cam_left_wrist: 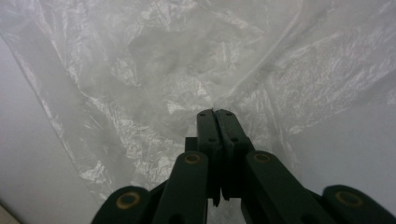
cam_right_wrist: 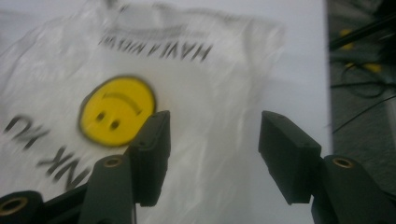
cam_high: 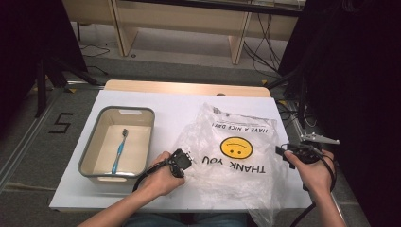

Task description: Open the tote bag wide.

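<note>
One clear plastic bag (cam_high: 231, 156) with a yellow smiley lies crumpled on the white table (cam_high: 179, 106), beside a tray (cam_high: 90, 156) holding a toothbrush (cam_high: 119, 151). Left gripper (cam_left_wrist: 215, 112) pinches the bag's film. Right gripper (cam_right_wrist: 214, 133) gapes above the bag.

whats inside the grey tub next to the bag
One blue toothbrush lies along the pale floor of the grey tub, dark head pointing away from the person. Nothing else shows; the near wall hides a thin strip of floor.

The high view looks down over the table (cam_high: 142, 101); both gripper views sit close on the plastic bag (cam_high: 231, 156).
</note>
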### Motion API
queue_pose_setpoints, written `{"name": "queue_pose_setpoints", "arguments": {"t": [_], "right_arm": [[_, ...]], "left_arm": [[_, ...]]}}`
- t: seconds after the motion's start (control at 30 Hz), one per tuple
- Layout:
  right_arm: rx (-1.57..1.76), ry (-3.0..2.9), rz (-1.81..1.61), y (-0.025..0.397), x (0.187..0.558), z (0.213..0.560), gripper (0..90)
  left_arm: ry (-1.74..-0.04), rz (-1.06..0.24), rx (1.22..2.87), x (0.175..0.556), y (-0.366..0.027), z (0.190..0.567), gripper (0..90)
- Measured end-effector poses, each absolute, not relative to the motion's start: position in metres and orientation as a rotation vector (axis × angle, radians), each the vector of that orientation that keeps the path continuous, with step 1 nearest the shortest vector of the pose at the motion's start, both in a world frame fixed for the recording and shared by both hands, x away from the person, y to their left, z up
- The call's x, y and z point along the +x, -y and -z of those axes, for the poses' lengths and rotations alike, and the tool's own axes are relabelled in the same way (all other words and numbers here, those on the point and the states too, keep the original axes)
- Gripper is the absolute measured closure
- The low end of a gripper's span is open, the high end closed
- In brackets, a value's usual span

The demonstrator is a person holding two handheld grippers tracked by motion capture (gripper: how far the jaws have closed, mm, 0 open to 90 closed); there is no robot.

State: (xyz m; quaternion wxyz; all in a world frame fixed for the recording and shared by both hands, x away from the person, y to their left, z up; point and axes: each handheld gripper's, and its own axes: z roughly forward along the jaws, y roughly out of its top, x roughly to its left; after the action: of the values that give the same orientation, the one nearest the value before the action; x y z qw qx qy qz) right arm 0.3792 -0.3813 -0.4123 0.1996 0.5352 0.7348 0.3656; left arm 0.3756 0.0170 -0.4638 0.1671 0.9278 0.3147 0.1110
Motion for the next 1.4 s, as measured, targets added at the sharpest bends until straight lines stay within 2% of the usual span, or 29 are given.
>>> {"name": "queue_pose_setpoints", "arguments": {"t": [0.07,0.6,0.83,1.0,1.1,1.3,1.4], "right_arm": [[1.491,-2.128,-1.038,0.374,0.371,0.424,44.8],[1.21,-2.469,-1.094,0.318,0.36,0.435,44.1],[1.18,-2.535,-1.112,0.302,0.36,0.445,44.3],[1.17,-2.603,-1.104,0.291,0.357,0.454,44.7],[1.165,-2.623,-1.106,0.287,0.355,0.457,44.7],[1.148,-2.615,-1.121,0.285,0.354,0.454,44.9],[1.108,-2.577,-1.147,0.285,0.354,0.448,45.1]], "left_arm": [[-0.91,-0.355,2.633,0.38,-0.018,0.462,89.2],[-1.083,-0.606,2.426,0.439,-0.015,0.452,88.9],[-1.167,-0.602,2.366,0.457,-0.02,0.454,88.1],[-1.165,-0.614,2.349,0.456,-0.02,0.453,83.7],[-1.147,-0.623,2.323,0.453,-0.021,0.449,75.9],[-1.076,-0.683,2.271,0.442,-0.023,0.438,45.8],[-1.058,-0.681,2.246,0.432,-0.027,0.432,38.3]]}}
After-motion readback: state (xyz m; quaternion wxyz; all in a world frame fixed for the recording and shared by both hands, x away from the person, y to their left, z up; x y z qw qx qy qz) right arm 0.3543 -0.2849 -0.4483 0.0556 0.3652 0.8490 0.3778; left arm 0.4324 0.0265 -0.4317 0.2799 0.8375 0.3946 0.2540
